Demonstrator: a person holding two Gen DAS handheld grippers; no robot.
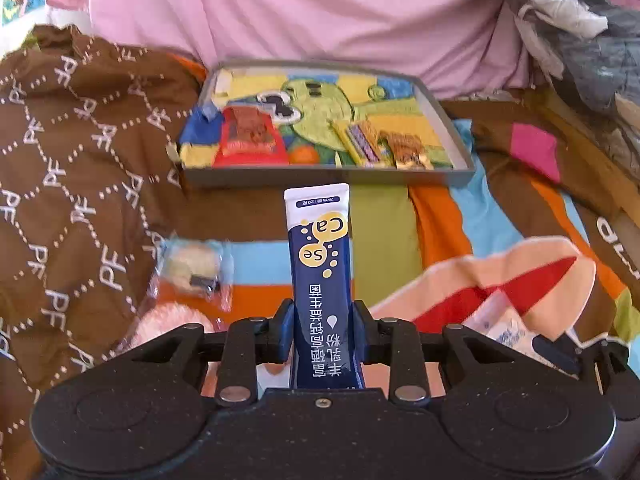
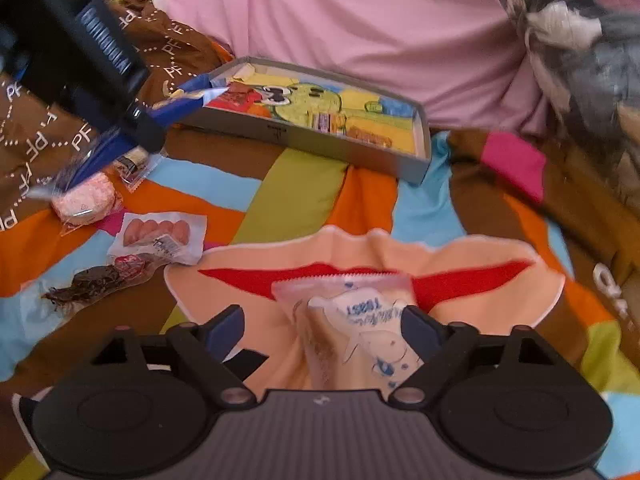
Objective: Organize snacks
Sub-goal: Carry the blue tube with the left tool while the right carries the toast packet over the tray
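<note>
My left gripper (image 1: 323, 332) is shut on a blue and white stick sachet (image 1: 320, 248) that stands up between its fingers, just short of a grey tray (image 1: 328, 176). The tray has a colourful cartoon floor and holds a red packet (image 1: 248, 136), a yellow and purple bar (image 1: 362, 144) and a brown snack (image 1: 406, 152). In the right wrist view, my right gripper (image 2: 324, 332) is open around a clear toast packet (image 2: 360, 328) with blue print. Its right finger is at the packet and its left finger stands apart. The sachet (image 2: 176, 106) points at the tray's (image 2: 360, 152) near left corner.
Loose snacks lie on the striped bedspread to the left: a pink wrapped cake (image 2: 84, 200), a sausage pack (image 2: 160, 236), a dark snack packet (image 2: 100, 280) and a clear wrapped pastry (image 1: 194, 268). A peach and red cloth (image 2: 460, 264) lies under the toast packet. Pink bedding (image 2: 340, 12) rises behind the tray.
</note>
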